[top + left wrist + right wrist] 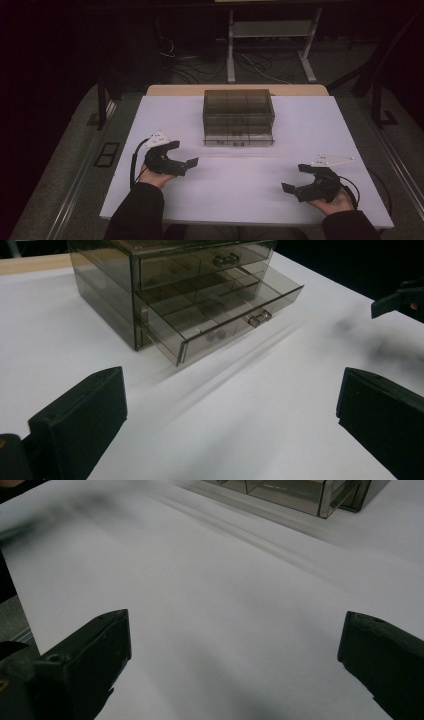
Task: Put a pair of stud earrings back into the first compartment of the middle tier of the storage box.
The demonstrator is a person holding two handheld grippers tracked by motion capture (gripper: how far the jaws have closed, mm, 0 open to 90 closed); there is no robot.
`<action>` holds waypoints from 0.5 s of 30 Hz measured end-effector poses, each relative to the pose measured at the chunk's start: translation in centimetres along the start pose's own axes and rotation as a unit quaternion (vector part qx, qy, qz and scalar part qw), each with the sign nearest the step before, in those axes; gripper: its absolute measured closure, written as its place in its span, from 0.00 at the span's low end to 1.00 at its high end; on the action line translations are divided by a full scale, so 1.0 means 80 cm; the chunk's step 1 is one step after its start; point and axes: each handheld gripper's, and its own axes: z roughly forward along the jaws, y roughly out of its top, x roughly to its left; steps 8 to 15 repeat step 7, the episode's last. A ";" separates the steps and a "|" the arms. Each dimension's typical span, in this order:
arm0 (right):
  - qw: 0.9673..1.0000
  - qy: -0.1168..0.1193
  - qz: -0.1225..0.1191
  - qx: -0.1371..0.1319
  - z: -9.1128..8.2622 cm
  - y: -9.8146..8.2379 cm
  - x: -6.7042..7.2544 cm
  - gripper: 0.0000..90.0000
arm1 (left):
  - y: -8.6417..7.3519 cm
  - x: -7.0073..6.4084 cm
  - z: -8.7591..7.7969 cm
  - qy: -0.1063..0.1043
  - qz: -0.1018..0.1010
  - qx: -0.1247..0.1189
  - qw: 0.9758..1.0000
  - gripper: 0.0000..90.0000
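Working from the biggest surface down, the white rectangular worktop point(250, 195) carries one thing of note: a smoky translucent plastic drawer cabinet point(238, 112) standing upright at the far middle, well apart from both hands. In the left gripper view its middle drawer point(220, 315) is pulled partway out, showing divided compartments whose contents are too dim to tell, while the top drawer point(200, 262) sits flush; each front bears a small clear knob handle point(259, 318). The left hand-held gripper point(186, 163) rests near the front left of the worktop with its jaws spread wide and holding nothing, and the right hand-held gripper point(289, 189) lies near the front right, likewise spread apart and empty. The step in hand looks like the approach to the open drawer, either to close it or to reach inside. To do it well, I would bring one hand-held gripper in level with the drawer front, square to it rather than at a slant, and keep the jaws apart until they straddle the knob. The cabinet appears light and may slide on the smooth surface, so the other hand-held gripper should steady the cabinet's side or top. A straight, slow push or pull along the drawer's own line should keep it from jamming.
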 end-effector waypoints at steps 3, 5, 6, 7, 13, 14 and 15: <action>1.000 0.001 -0.001 0.000 0.000 0.000 0.000 0.00 | -0.012 -0.005 -0.004 0.003 -0.001 -0.001 1.000 0.00; 1.000 0.002 -0.003 0.001 0.001 0.000 0.000 0.00 | -0.017 -0.008 -0.006 0.002 0.001 0.002 1.000 0.00; 1.000 0.003 -0.003 0.001 0.001 0.000 0.000 0.00 | -0.020 -0.009 -0.007 0.002 0.001 0.003 1.000 0.00; 1.000 0.003 -0.003 0.002 0.001 0.000 0.000 0.00 | -0.021 -0.010 -0.008 0.002 0.003 0.005 1.000 0.00; 1.000 0.003 -0.003 0.002 0.001 0.000 0.000 0.00 | -0.021 -0.010 -0.008 0.002 0.003 0.005 1.000 0.00; 1.000 0.003 -0.003 0.002 0.001 0.000 0.000 0.00 | -0.021 -0.010 -0.008 0.002 0.003 0.005 1.000 0.00; 1.000 0.003 -0.003 0.002 0.001 0.000 0.000 0.00 | -0.021 -0.010 -0.008 0.002 0.003 0.005 1.000 0.00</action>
